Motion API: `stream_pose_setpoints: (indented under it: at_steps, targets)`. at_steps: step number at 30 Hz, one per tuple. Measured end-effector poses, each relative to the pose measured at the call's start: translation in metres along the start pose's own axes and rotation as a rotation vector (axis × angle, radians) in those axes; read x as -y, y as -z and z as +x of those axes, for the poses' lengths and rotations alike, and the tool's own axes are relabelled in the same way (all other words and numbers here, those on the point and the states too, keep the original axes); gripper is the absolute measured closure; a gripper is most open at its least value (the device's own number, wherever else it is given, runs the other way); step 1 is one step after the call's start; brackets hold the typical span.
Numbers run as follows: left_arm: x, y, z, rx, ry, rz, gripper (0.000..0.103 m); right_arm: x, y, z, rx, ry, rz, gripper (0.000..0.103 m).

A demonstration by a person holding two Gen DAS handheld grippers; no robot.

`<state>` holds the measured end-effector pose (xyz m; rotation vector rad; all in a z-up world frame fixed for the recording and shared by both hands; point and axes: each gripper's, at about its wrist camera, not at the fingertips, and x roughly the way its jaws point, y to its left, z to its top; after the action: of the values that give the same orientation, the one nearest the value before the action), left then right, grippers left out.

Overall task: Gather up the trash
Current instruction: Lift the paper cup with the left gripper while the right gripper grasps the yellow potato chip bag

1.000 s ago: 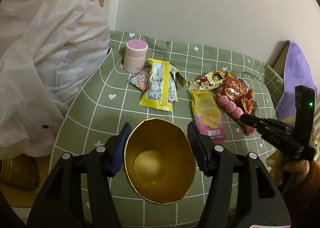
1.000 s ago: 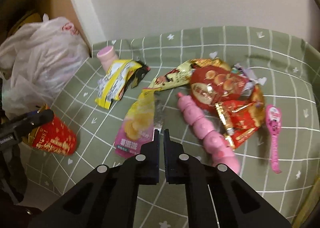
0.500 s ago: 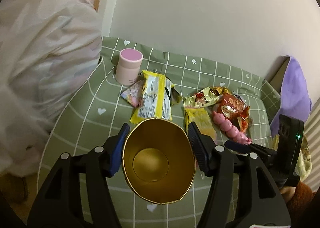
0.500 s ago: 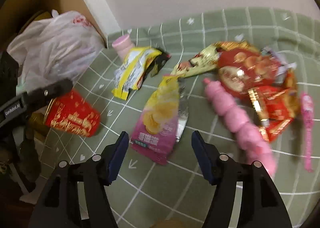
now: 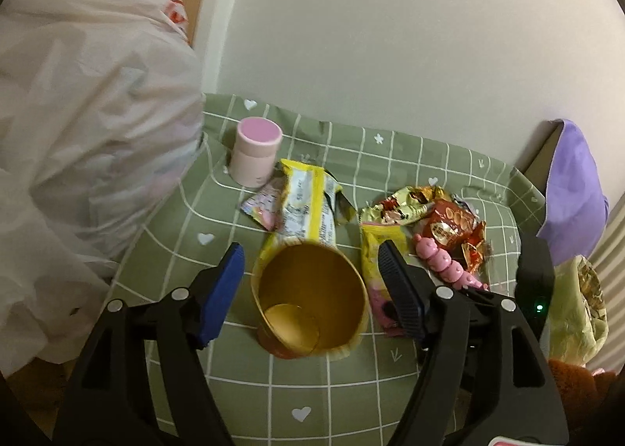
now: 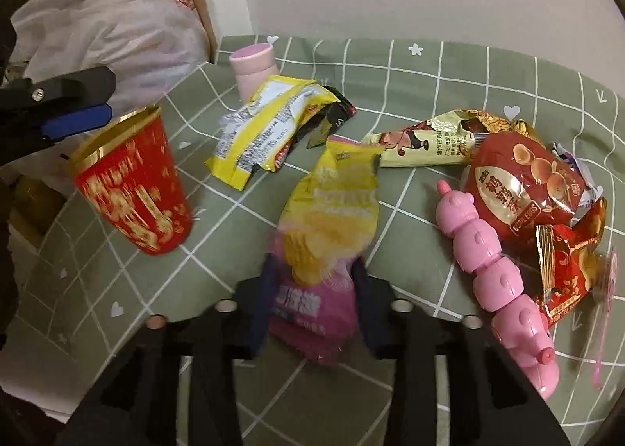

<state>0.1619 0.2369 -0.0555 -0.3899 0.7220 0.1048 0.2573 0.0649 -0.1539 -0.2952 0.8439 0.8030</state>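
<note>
On your far left sits the white bag (image 6: 113, 27), off the table edge. Your left tongs (image 5: 308, 278) are wide open around the red cup (image 6: 133, 188). Both pads stand apart from its rim, so nothing grips it. The cup stands tilted on the green cloth (image 6: 390, 78), near the bag side.

Next comes the chip bag (image 6: 328, 235). It lies flat with its long way pointing straight away from your right tongs (image 6: 312, 301). Its pink end sits between the two pads. They are partly open, and it looks like they have not pinched it yet. Your right hand is nearer, so close there.

Farther right are the pink toy (image 6: 496, 274) and red wrappers (image 6: 527, 188).
</note>
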Motion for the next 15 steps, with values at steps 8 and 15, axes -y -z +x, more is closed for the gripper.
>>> stream_pose_setpoints:
  at_steps: [8,15]
  targets:
    - [-0.021,0.011,-0.009,-0.047,-0.046,-0.069,0.036,0.033,-0.006,-0.053,0.078,-0.015,0.138,0.083]
    - [-0.02,0.021,0.019,-0.155,-0.104,-0.055,0.062,0.056,-0.009,-0.095,0.139,0.026,0.18,0.083]
